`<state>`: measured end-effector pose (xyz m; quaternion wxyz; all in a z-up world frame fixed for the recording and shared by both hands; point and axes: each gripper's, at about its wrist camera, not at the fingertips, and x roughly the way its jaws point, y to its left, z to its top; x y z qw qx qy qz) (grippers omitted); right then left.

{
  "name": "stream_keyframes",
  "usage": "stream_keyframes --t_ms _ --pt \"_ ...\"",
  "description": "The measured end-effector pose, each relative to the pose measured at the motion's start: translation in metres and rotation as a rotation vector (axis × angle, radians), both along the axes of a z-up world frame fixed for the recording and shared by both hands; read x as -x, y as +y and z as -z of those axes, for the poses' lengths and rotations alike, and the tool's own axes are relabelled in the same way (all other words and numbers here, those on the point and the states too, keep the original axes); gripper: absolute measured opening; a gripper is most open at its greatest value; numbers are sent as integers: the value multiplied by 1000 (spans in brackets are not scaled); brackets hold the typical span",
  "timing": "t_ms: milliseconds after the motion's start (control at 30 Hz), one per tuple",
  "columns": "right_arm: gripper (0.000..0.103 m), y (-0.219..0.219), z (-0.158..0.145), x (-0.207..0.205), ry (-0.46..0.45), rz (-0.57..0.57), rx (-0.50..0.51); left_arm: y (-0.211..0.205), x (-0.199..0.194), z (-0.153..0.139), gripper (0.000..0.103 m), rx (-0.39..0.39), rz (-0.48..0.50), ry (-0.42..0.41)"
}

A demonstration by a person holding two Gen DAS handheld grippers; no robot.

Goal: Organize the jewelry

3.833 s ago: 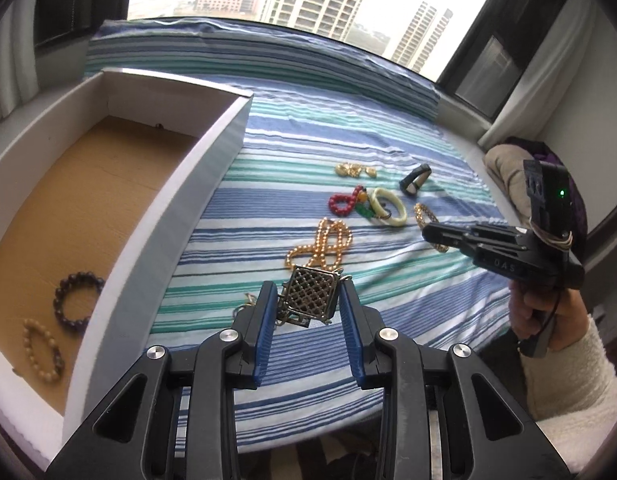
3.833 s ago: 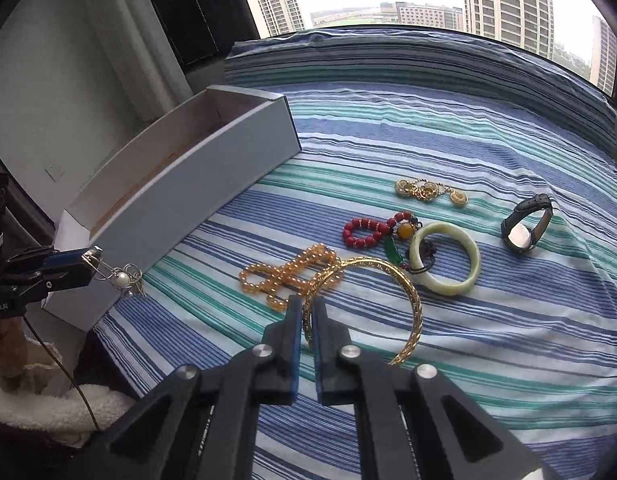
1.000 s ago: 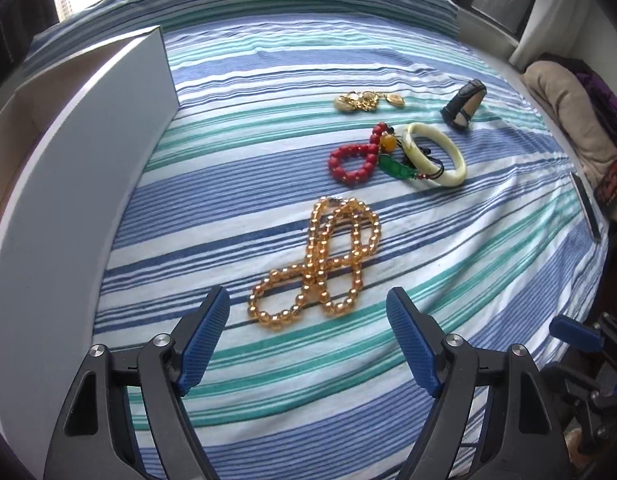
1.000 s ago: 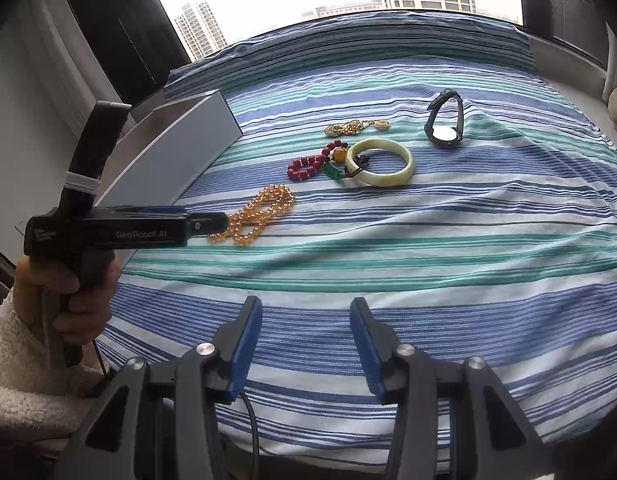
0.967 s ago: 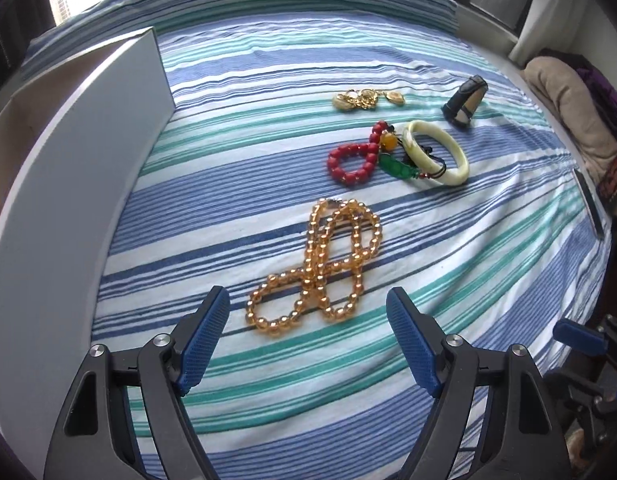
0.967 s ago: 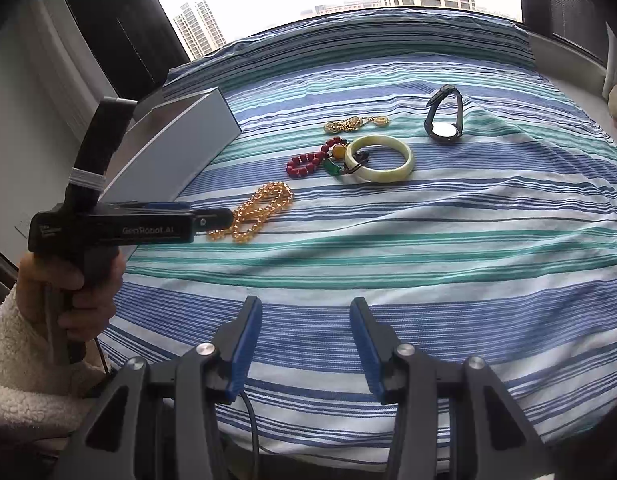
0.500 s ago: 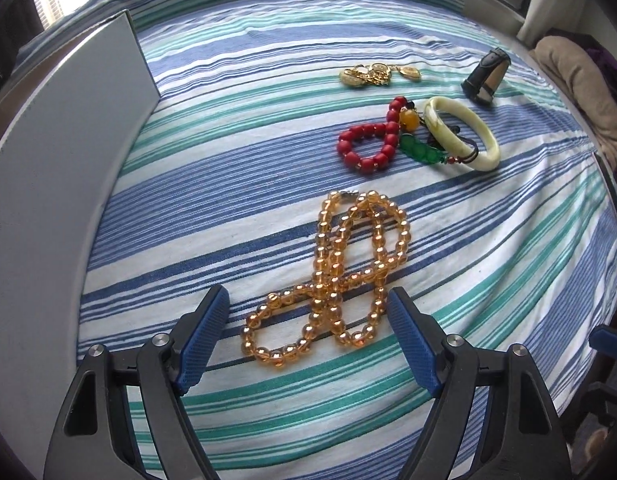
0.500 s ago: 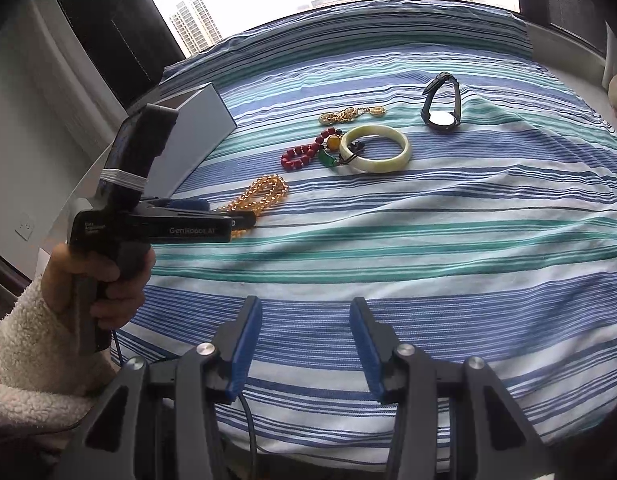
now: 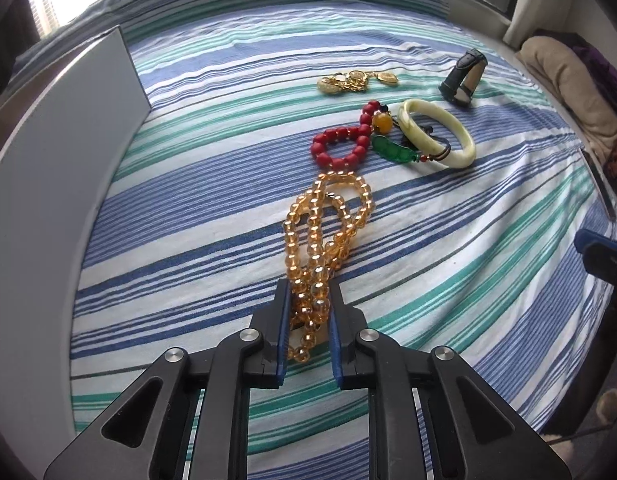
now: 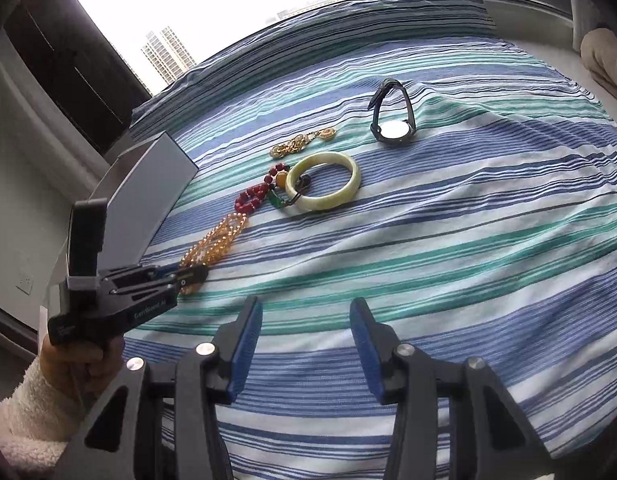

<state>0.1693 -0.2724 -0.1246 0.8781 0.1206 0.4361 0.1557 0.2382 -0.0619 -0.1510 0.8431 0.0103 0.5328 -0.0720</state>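
The amber bead necklace (image 9: 326, 236) lies on the striped bedspread (image 9: 448, 248), its near end now bunched between the blue pads of the left gripper (image 9: 308, 312). Half a second earlier those jaws stood wide apart on either side of the strand; they have since closed in until the pads press on the beads. The far loops of the necklace trail forward on the cloth, so nothing is lifted yet. In the right wrist view the same gripper (image 10: 188, 274) shows low against the bedspread with its tips on the near end of the strand (image 10: 216, 240).

Judgement: the grasp stage for this item looks complete, and the next stage is likely the carry to the white box (image 9: 56, 184), which stands just left of the necklace. The strand is loose and long; trailing loops could snag or slip during the lift.

Just beyond the necklace lies the red bead bracelet (image 9: 342, 146), close to its far loop, then the pale green bangle (image 9: 438, 136), the gold chain piece (image 9: 354, 80) and the watch (image 9: 464, 76), all awaiting sorting.

The right gripper (image 10: 306, 344) hovers over bare bedspread, jaws apart and holding nothing, as it did a second ago.
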Motion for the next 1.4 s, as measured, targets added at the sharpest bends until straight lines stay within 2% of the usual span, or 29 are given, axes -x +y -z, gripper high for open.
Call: stream_keyframes --t_ms 100,133,167,267,400,567,700,733,767,867,900,1033,1167,1333,1400 --pt "43 -3 4 -34 30 -21 -102 6 4 -1 13 23 -12 5" --pt "31 -3 5 -47 42 -22 -128 7 6 -1 13 27 -14 8" --pt "23 -2 6 -61 50 -22 -136 7 6 0 13 30 -16 9" --pt "20 4 6 -102 58 -19 -104 7 8 2 13 30 -16 -1" --pt "19 28 9 -139 69 -97 -18 7 11 2 13 18 -15 -11" --pt "19 53 20 -158 112 -169 17 9 16 1 14 10 -10 -21" --pt "21 58 28 -165 133 -170 41 9 17 1 14 6 -6 -27" --pt "18 58 28 -165 139 -174 37 9 15 1 14 5 -6 -29" --pt "5 57 28 -167 147 -173 27 10 16 1 14 5 -6 -30" --pt "5 48 24 -162 146 -156 -19 12 15 1 14 21 -13 -27" --pt "0 44 21 -159 138 -149 -34 13 15 1 13 27 -15 -26" --pt "0 33 3 -148 102 -141 -75 12 15 1 13 26 -16 -27" --pt "5 36 0 -152 106 -129 22 11 15 2 14 15 -13 -31" --pt "8 30 21 -167 201 -124 -73 12 15 2 14 22 -12 -26" --pt "13 29 25 -168 214 -111 -103 11 15 2 14 22 -10 -25"
